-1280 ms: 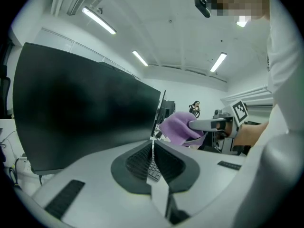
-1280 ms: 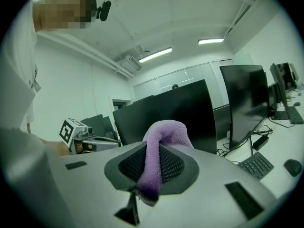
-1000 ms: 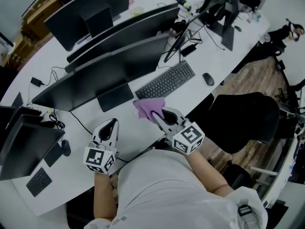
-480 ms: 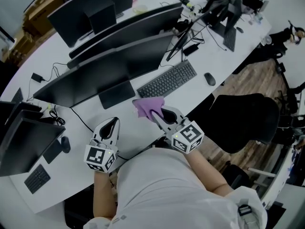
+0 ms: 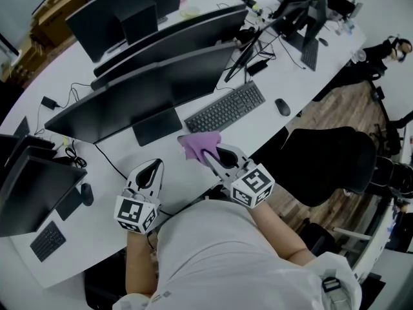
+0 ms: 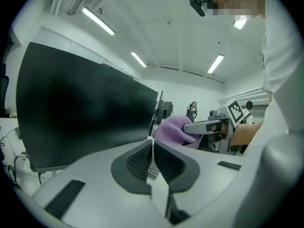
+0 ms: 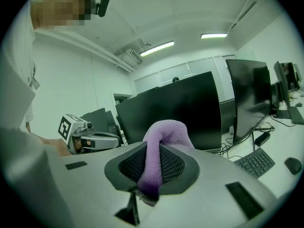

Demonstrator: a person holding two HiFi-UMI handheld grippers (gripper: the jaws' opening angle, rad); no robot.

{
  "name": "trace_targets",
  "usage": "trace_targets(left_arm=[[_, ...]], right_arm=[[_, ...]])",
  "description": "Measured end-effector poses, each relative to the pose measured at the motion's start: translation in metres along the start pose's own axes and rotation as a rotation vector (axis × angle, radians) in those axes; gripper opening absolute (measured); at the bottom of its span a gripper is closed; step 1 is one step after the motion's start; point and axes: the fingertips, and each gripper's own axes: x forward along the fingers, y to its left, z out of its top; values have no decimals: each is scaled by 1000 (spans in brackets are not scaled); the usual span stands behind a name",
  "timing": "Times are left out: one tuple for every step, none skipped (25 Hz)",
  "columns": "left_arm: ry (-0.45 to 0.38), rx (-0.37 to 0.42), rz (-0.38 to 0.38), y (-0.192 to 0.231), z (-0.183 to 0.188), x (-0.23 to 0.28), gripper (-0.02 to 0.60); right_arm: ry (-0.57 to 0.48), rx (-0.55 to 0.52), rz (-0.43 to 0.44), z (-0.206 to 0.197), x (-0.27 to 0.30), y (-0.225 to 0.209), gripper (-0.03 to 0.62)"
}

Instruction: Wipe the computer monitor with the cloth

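Cloth (image 5: 201, 143) is clamped in right tongs (image 5: 213, 156); left tongs (image 5: 151, 167) are closed, empty. Monitor (image 5: 142, 92) is best wiped lightly, in overlapping passes.

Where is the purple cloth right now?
In the head view, the purple cloth sits just right of centre, pinched between the fingers of the right gripper, on the near side of the keyboard and the nearest monitor.

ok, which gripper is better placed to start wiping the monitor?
Right. The right gripper is shut on the purple cloth and points at the monitor just ahead. The left gripper is shut with nothing between its jaws.
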Motion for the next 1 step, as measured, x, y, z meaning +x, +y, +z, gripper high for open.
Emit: trace_targets(left_arm=[[-1, 0, -2, 0, 0, -1, -3]], right_arm=[[2, 0, 0, 0, 0, 1, 55]])
